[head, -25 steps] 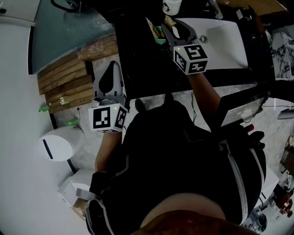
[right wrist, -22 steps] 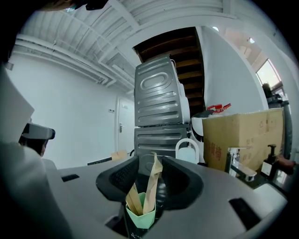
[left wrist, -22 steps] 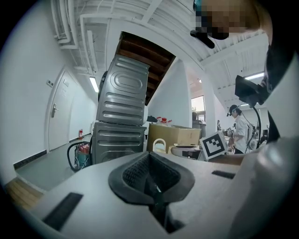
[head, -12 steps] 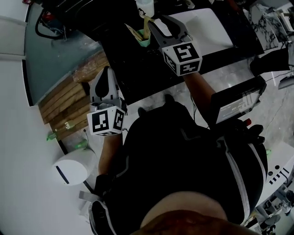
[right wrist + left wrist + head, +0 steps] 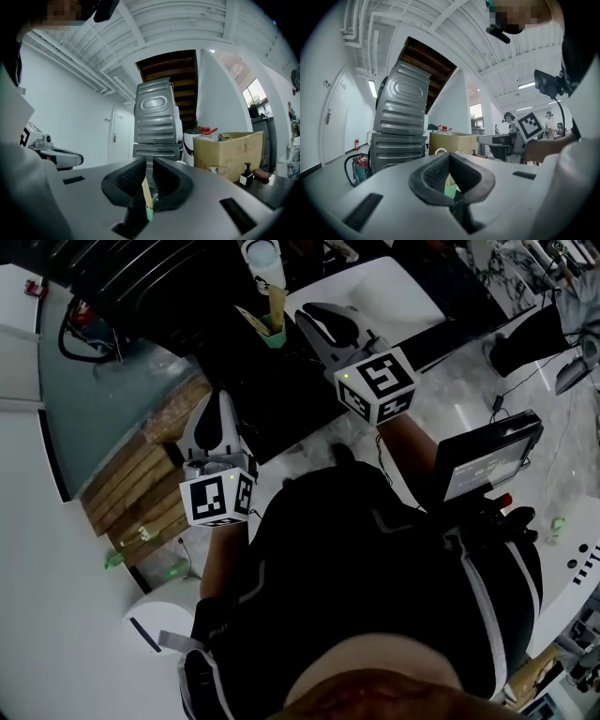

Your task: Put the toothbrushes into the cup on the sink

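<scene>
- Wide a moment ago, the right gripper (image 5: 149, 165) is closing its jaws now: a narrow gap is left between the pads, and nothing is pinched.
- Through that gap, just past the tips, a wooden toothbrush (image 5: 146, 191) stands in the green cup (image 5: 273, 335).
- That cup sits on the dark counter (image 5: 267, 395), near the white sink (image 5: 398, 282).
- Left gripper (image 5: 449, 160) hangs at the counter's near edge, jaws pressed together, empty.
</scene>
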